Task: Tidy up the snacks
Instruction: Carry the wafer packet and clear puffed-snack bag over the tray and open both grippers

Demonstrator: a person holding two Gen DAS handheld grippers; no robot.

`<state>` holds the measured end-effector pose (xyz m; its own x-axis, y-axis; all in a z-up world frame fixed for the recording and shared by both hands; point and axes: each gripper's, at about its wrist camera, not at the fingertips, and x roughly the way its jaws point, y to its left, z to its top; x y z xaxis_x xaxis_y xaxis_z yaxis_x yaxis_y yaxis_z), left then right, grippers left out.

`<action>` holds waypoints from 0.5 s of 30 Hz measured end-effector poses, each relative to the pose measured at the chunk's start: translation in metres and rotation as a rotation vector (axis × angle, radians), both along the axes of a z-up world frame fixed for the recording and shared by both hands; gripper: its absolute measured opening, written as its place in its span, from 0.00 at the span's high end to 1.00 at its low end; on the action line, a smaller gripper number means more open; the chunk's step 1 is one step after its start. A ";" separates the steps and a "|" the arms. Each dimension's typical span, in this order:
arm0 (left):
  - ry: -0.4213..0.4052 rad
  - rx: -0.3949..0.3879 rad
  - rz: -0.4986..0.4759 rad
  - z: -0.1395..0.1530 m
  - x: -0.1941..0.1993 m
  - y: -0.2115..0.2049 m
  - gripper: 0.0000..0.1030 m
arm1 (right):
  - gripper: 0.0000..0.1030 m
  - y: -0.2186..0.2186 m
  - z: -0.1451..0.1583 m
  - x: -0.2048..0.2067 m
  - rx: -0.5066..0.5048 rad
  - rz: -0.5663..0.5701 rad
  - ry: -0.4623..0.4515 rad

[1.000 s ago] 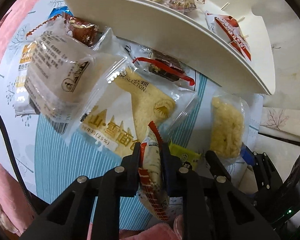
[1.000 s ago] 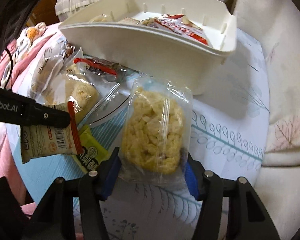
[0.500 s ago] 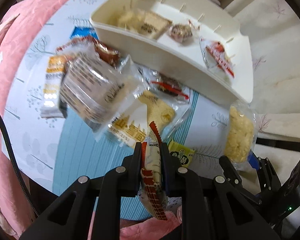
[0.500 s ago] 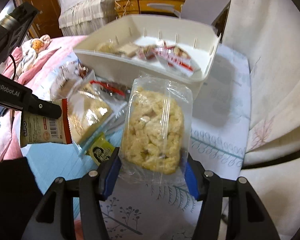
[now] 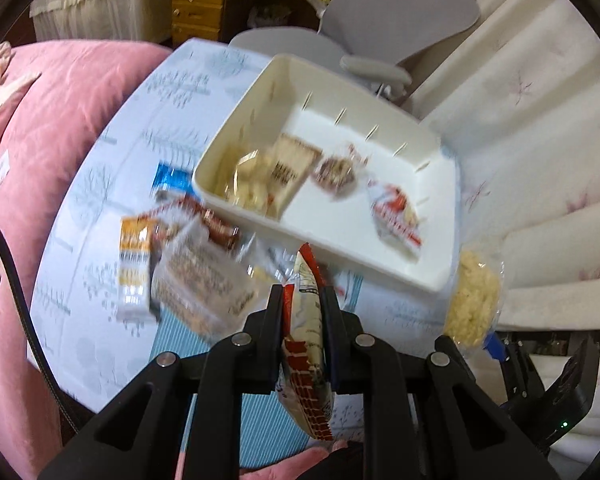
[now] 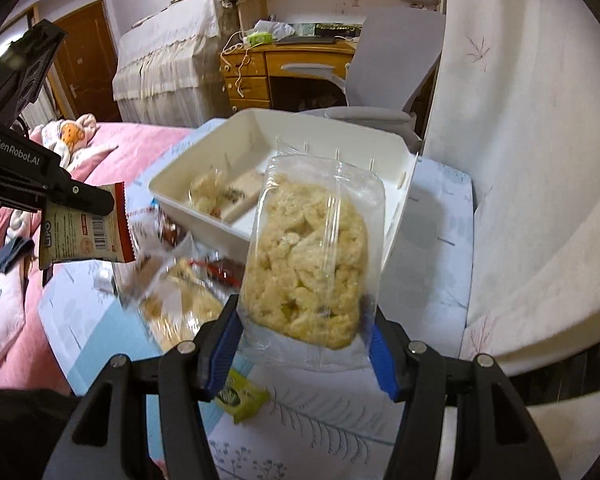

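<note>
White lettering "GenRobot.AI" runs along the black body of the left gripper (image 6: 80,196) at the left edge of the right wrist view. Just below it, the red-edged snack packet (image 6: 86,232) in its fingers carries a barcode and a logo that seems to read "Lipo". Print on the other wrappers is too blurred to read.

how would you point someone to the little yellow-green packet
Start at the white bin on the table, then come toward the right gripper and its clear bag. The yellow-green packet lies flat beneath the gripper's left finger, apart from the pile: the only green wrapper.
</note>
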<state>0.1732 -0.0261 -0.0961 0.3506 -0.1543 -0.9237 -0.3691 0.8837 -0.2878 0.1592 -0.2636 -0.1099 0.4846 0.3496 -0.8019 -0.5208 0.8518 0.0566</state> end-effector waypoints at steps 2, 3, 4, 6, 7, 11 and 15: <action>-0.045 -0.001 -0.001 0.004 0.008 0.004 0.85 | 0.44 0.004 0.004 0.006 0.018 -0.007 -0.009; -0.060 0.002 -0.005 0.004 0.012 0.005 0.85 | 0.44 0.006 0.006 0.010 0.025 -0.012 -0.013; -0.076 0.003 -0.010 0.004 0.017 0.007 0.85 | 0.44 0.008 0.006 0.012 0.031 -0.017 -0.013; -0.102 -0.011 -0.016 0.003 0.024 0.012 0.85 | 0.44 0.012 0.007 0.020 0.053 -0.035 -0.009; -0.119 -0.022 -0.025 0.001 0.030 0.014 0.85 | 0.43 0.014 0.008 0.022 0.061 -0.039 -0.008; -0.172 -0.022 -0.075 -0.004 0.045 0.017 0.85 | 0.43 0.023 0.007 0.035 0.092 -0.069 -0.007; -0.235 -0.023 -0.136 -0.006 0.062 0.018 0.85 | 0.43 0.030 0.002 0.046 0.089 -0.110 0.021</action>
<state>0.2352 -0.0077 -0.1022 0.5299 -0.2345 -0.8150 -0.1677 0.9131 -0.3717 0.2054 -0.2332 -0.1080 0.5072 0.3654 -0.7806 -0.4226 0.8948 0.1442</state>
